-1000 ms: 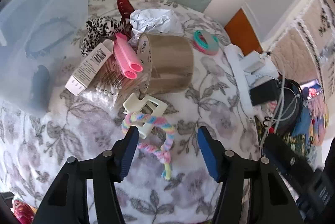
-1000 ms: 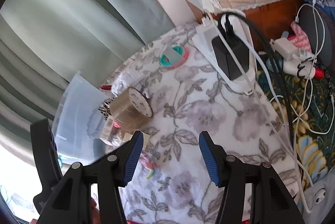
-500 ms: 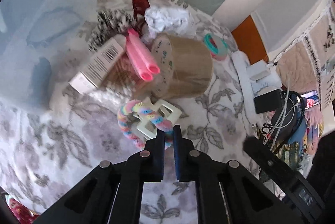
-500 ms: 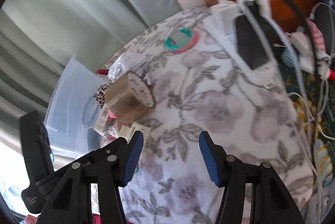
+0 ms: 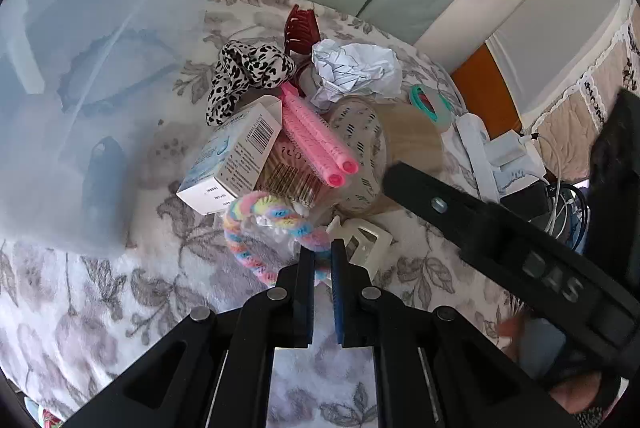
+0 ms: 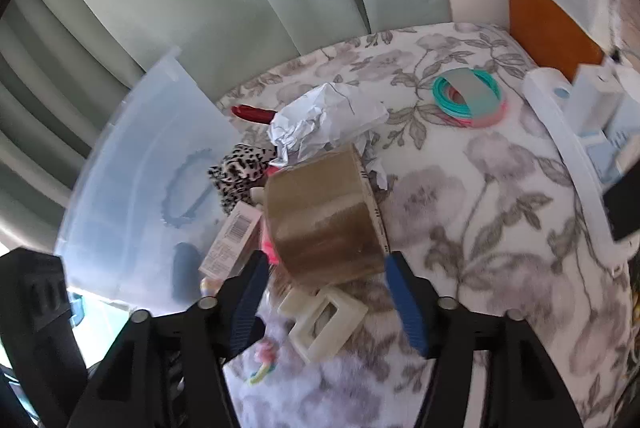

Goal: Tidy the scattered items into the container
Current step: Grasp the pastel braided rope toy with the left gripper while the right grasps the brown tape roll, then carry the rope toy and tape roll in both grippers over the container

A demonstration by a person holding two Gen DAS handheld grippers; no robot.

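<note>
Jaws of the left gripper pinch the rainbow scrunchie at frame centre, the right gripper has just been opening around the tape roll, and the container at upper left holds only about 2 items, most clutter remaining outside.

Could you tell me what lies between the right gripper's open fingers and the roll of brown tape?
In the right wrist view, only a cream hair claw on the floral cover lies between the right gripper and the brown tape roll.

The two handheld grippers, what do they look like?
Both are matte black plastic with silver screw heads at the pivots. The left gripper and right gripper carry blue ribbed pads on their fingers. Raised lettering marks the right one's side.
</note>
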